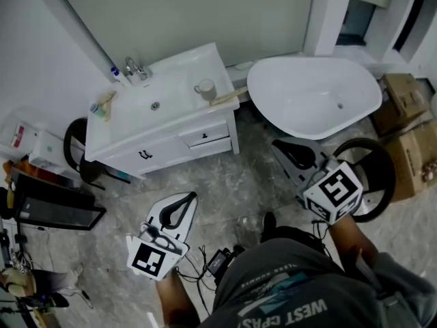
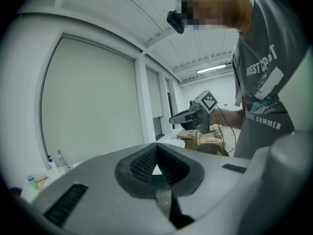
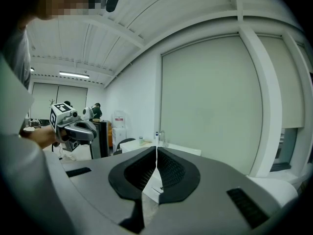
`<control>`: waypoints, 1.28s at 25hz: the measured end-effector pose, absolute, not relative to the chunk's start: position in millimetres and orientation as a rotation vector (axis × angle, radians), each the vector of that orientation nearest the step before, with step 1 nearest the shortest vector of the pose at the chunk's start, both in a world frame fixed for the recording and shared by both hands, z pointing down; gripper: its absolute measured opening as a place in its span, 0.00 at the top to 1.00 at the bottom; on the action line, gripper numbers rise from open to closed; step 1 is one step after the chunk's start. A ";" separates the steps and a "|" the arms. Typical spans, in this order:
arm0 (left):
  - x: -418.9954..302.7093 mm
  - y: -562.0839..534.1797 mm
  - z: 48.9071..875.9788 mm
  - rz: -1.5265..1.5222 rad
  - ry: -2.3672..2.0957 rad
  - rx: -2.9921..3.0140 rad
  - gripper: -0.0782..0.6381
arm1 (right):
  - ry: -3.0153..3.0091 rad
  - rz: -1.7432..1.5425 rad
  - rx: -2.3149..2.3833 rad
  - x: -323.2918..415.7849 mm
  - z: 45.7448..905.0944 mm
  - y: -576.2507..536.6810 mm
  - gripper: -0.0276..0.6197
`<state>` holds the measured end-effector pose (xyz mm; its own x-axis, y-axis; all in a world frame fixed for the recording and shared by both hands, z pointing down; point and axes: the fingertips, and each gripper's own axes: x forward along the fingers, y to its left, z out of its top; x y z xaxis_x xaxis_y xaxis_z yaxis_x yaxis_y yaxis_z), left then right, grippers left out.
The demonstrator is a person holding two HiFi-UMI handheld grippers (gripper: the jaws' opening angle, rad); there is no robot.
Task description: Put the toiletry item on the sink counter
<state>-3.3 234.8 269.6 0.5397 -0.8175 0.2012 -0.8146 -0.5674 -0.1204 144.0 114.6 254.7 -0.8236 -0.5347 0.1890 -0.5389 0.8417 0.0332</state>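
Note:
The white sink counter (image 1: 130, 125) stands at the upper left of the head view. On it are a cup (image 1: 205, 89), a wooden-handled brush (image 1: 229, 98) at its right edge, a blue-capped bottle (image 1: 117, 75) by the faucet (image 1: 136, 67), and a small item (image 1: 102, 106) at its left end. My left gripper (image 1: 191, 197) hangs over the floor in front of the counter, shut and holding nothing. My right gripper (image 1: 276, 143) is shut and empty near the bathtub (image 1: 314, 98). In the gripper views the left gripper's (image 2: 156, 146) and the right gripper's (image 3: 156, 148) tips meet.
Cardboard boxes (image 1: 403, 128) stand at the right beyond the tub. A round black stool (image 1: 372, 176) sits under my right hand. Dark equipment and a white box (image 1: 41, 149) crowd the left side. Cables (image 1: 222, 258) lie on the marbled floor by my feet.

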 end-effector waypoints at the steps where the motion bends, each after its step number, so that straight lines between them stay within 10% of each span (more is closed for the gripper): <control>1: -1.7 227.1 270.0 -0.369 1.460 -2.743 0.89 | -2.831 0.035 0.826 144.4 255.4 106.5 0.91; 32: -49.8 61.2 268.0 -0.359 1.378 -2.787 0.89 | -2.782 0.063 0.890 100.5 264.3 -46.8 0.91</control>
